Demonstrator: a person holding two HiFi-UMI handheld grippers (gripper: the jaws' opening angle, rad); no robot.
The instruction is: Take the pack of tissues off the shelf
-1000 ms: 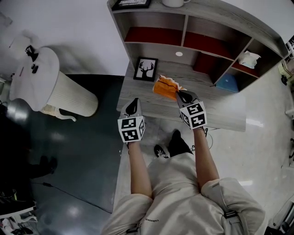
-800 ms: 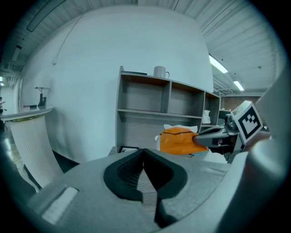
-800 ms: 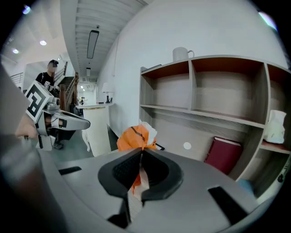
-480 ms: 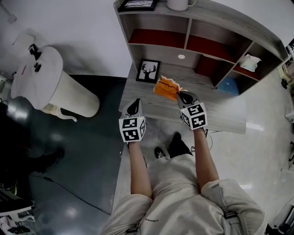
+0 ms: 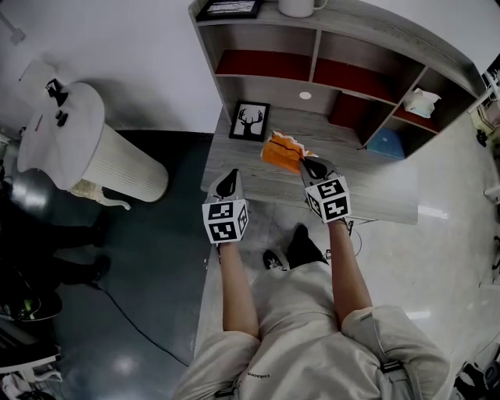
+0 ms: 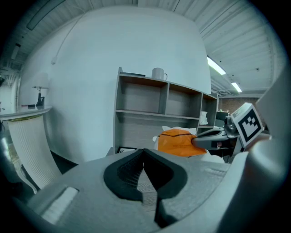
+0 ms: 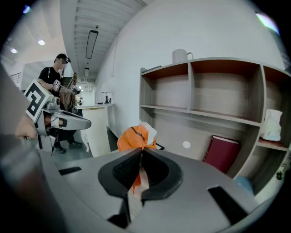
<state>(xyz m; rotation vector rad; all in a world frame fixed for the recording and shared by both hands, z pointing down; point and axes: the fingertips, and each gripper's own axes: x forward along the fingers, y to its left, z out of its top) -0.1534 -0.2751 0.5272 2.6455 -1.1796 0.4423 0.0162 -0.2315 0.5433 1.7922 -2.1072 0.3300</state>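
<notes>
The right hand-held gripper (image 5: pixel 306 162) is clamped on the near edge of the orange pack of tissues (image 5: pixel 281 150). It holds the pack out of the shelf (image 5: pixel 312 72), apparently just above the counter (image 5: pixel 375 191). The left hand-held gripper (image 5: pixel 227 182) hangs closed and empty at the near left, probably to keep clear.

The person (image 5: pixel 234 301) wears a beige short-sleeved shirt (image 5: pixel 306 332).

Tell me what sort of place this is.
Probably an office or workroom with a study corner: a grey desk with cubby shelves, a mug on top, a framed deer picture, ceiling strip lights.
</notes>
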